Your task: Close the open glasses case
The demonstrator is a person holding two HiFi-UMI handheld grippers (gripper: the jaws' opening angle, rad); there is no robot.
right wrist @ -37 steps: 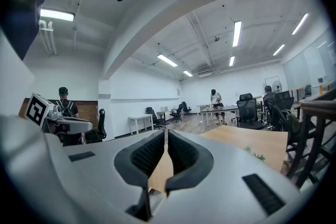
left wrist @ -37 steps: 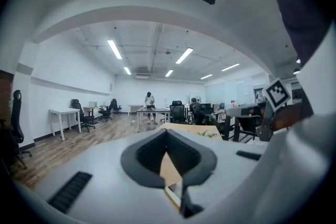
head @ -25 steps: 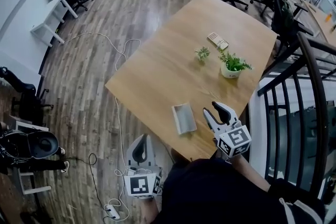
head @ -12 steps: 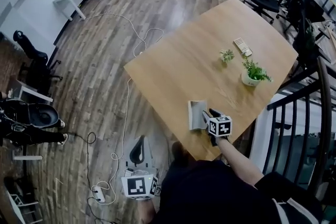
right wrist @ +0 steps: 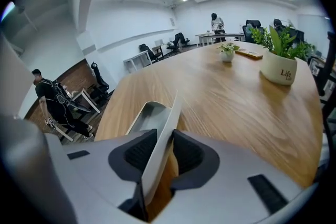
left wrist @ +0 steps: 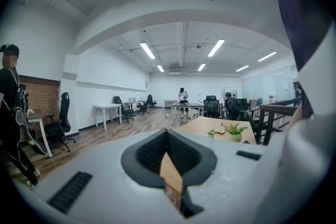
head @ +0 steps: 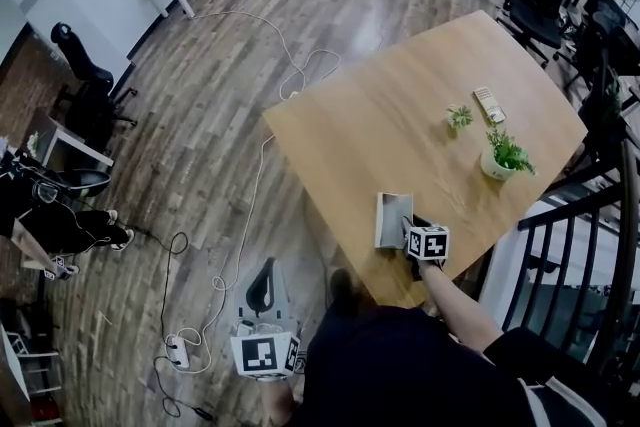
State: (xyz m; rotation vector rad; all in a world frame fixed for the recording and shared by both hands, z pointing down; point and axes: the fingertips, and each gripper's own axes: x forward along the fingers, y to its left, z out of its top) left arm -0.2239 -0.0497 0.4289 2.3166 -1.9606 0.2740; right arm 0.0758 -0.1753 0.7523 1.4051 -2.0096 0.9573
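The wooden table (head: 400,105) is stretching away ahead of the right gripper (right wrist: 167,140), which is working at its near edge. The glasses case (head: 390,215) is lying open just in front of that gripper. Its lid (right wrist: 169,107) is standing up between the jaws, which have just been closing and are now pinching it. The left gripper (head: 265,293), jaws together and empty, is hanging well off to the side, clear of the table. Nothing is bracing the base, so swinging the lid over risks dragging the whole case along, or the thin lid slipping from the pads.
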